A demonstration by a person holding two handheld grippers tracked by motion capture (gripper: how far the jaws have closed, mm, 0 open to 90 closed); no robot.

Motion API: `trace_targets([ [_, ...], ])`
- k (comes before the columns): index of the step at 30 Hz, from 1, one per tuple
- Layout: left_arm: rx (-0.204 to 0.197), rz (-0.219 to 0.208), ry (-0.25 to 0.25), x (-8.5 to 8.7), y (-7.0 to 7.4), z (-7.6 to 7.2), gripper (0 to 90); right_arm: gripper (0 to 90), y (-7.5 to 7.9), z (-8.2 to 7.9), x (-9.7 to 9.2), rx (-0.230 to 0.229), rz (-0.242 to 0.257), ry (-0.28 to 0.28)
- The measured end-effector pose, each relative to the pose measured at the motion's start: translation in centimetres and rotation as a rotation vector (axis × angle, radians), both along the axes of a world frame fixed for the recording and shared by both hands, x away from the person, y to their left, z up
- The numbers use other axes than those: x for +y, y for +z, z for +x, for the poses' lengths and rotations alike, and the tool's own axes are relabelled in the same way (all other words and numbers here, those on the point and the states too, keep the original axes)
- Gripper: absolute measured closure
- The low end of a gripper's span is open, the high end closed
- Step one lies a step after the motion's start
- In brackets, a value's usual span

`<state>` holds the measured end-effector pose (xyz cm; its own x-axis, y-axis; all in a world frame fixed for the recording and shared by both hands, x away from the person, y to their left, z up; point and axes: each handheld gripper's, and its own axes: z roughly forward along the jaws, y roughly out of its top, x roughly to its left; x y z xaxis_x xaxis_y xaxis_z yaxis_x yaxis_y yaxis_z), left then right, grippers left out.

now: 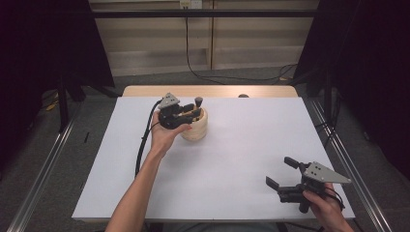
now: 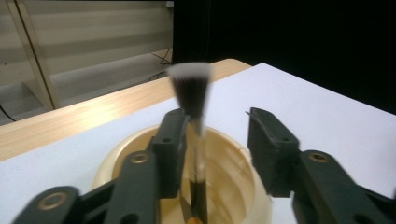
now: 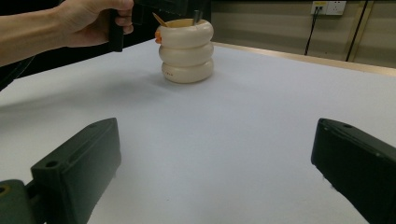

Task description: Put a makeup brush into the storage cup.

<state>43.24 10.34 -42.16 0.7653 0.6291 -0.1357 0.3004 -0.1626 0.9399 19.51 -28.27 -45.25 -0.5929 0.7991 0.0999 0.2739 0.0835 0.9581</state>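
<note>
A cream ribbed holder (image 1: 196, 129) stands on the white table, left of the middle toward the back. A makeup brush (image 2: 190, 86) with dark, white-tipped bristles stands upright in the holder (image 2: 233, 177), and its top (image 1: 198, 102) sticks out above the rim. My left gripper (image 1: 181, 115) hovers over the holder's mouth. In the left gripper view my left gripper (image 2: 217, 126) is open: the brush handle rests by one jaw and the other jaw stands well apart from it. My right gripper (image 1: 279, 171) is open and holds nothing near the front right corner, facing the holder (image 3: 187, 51).
A white sheet (image 1: 241, 145) covers the table, and a wooden strip (image 1: 145, 91) shows along its far edge with a small dark object (image 1: 243, 95) on it. The left gripper's cable (image 1: 145, 140) trails along the left forearm. Dark curtains flank both sides.
</note>
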Motion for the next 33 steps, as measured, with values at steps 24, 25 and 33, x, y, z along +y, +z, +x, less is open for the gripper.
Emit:
trace_targets([
  [24,-0.003,-0.046,0.082,1.2,0.9,0.2,3.3,0.0,-0.1,0.6,-0.6,-0.005,0.012,-0.032],
  [25,-0.014,-0.043,0.085,1.2,1.2,0.0,3.1,0.0,-0.1,0.5,-0.6,-0.005,0.012,-0.034],
  [33,-0.038,-0.011,0.073,1.8,2.1,-1.0,2.6,0.0,0.0,0.5,-0.5,-0.005,0.015,-0.040],
])
